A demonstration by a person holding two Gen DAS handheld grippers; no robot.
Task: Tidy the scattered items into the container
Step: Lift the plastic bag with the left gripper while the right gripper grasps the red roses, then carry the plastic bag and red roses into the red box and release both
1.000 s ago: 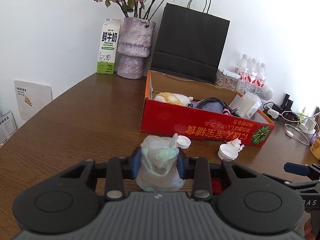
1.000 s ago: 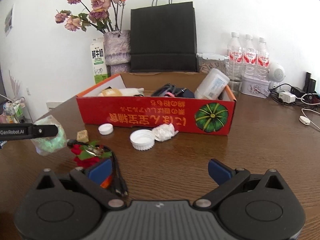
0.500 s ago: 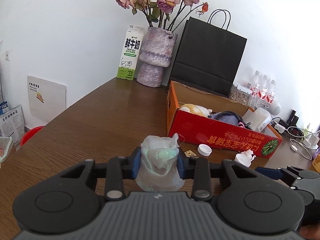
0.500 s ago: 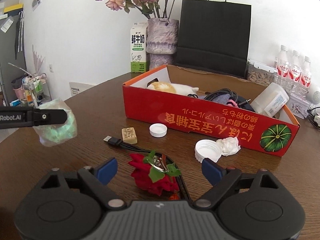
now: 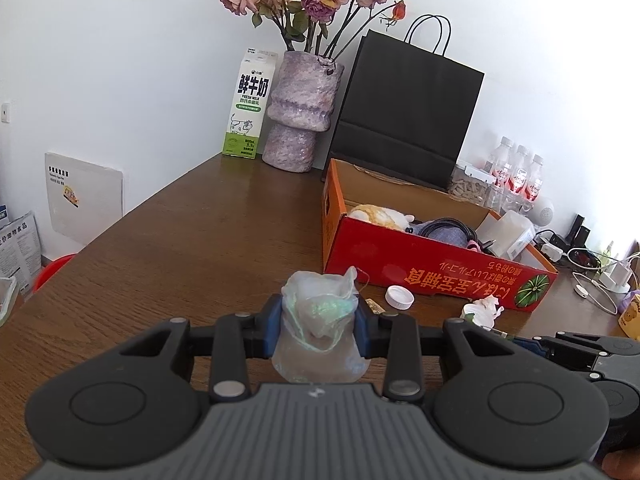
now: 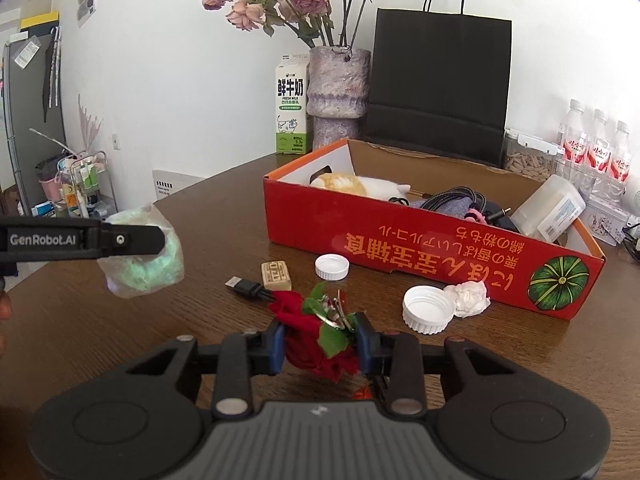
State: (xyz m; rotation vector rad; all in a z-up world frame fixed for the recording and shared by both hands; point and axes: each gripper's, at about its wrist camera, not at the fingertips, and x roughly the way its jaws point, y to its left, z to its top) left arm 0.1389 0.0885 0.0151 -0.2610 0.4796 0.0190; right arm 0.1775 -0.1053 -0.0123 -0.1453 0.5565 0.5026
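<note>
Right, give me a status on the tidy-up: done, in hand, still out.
Done: a plush toy, cables and a plastic jar lie in the red box.
In hand: left tool grips a plastic bag; right tool grips a red flower.
Left: two white caps, crumpled tissue, tan block, USB plug.

The brown wooden table (image 6: pixel 192 320) shows fine grain with a soft sheen. The red cardboard box (image 6: pixel 420 240) looks matt, the crinkled translucent plastic bag (image 5: pixel 320 324) faintly glossy.
</note>
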